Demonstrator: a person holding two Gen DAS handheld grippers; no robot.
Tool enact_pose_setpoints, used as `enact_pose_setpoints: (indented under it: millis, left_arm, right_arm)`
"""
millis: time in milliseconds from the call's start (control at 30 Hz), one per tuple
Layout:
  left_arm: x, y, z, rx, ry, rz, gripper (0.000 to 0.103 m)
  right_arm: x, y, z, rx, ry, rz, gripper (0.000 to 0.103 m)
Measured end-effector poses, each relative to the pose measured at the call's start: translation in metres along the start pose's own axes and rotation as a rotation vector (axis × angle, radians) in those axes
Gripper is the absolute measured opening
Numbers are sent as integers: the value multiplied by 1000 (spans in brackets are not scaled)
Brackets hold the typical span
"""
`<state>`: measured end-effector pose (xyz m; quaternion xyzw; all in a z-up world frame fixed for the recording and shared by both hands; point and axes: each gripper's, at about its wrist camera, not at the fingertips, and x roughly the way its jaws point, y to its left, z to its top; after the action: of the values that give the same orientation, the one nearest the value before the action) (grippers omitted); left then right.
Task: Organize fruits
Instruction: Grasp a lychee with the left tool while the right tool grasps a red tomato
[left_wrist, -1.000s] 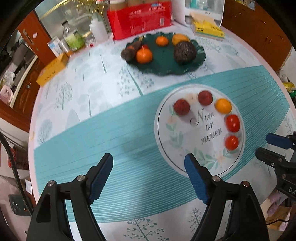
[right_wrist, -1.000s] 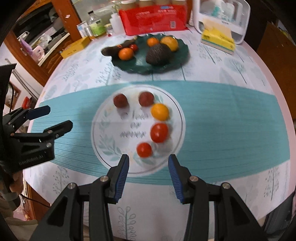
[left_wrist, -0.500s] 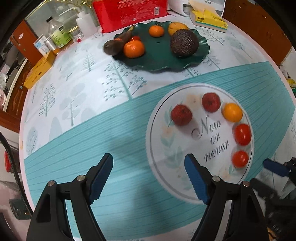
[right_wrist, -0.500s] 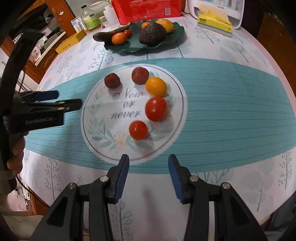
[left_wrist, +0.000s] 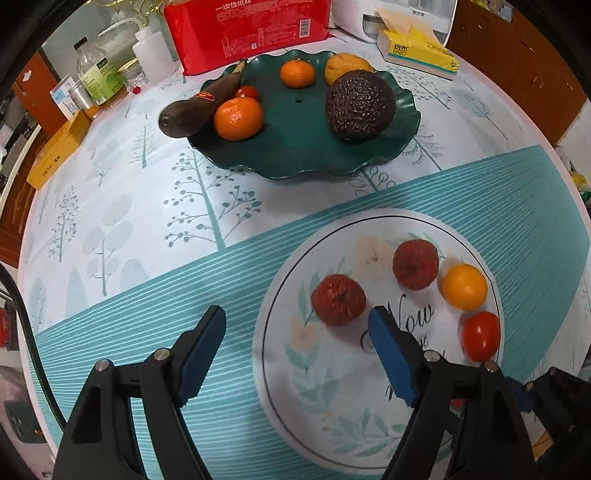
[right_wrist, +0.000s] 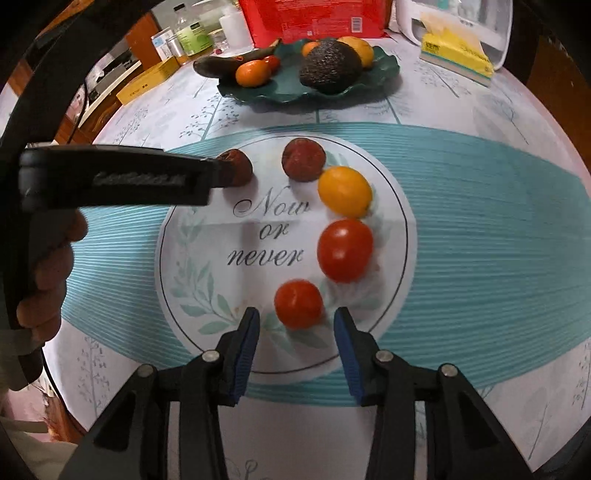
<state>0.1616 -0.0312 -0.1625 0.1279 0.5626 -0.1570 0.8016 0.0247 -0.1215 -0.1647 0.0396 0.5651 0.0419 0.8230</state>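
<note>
A round white mat (left_wrist: 317, 373) (right_wrist: 207, 266) printed "Now or never" carries two dark red fruits (left_wrist: 338, 300) (left_wrist: 415, 264), a yellow tomato (left_wrist: 464, 286) (right_wrist: 344, 191) and two red tomatoes (right_wrist: 344, 249) (right_wrist: 298, 303). My left gripper (left_wrist: 297, 343) is open, low over the mat's left edge, the nearer dark red fruit (right_wrist: 236, 168) just ahead of its right finger. My right gripper (right_wrist: 296, 334) is open, its fingers just short of the nearest red tomato on either side.
A dark green plate (left_wrist: 295, 147) (right_wrist: 280, 92) behind the mat holds two tangerines, an avocado (left_wrist: 360, 105), a brown banana (left_wrist: 195, 109), a small tomato and a yellow fruit. A red pack (left_wrist: 247, 29), bottles, yellow boxes and a tissue box (left_wrist: 417, 48) line the far edge.
Both grippers have moved forward and down toward the mat. The left has come up to the nearer dark red fruit, the right to the nearest red tomato. Both stay open.
</note>
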Motion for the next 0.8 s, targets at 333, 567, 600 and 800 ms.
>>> enact_pose_setpoints:
  millis: [333,567,600,800]
  left_arm:
    - [15,-11,-1,26,13,2,65]
    - [15,-16,-2,23,5,-12,53]
    - [15,-16,-2,22,5,-19,48]
    - [12,-20,-5,26,2,-31,30]
  right_arm:
    - [2,6,2,-58,-45,-60,26]
    - [1,4,-1,-40,-64,-55,25]
    - [1,4,0,-37,-64,-52,25]
    - [-1,3,-4,-5,-62,-25,25]
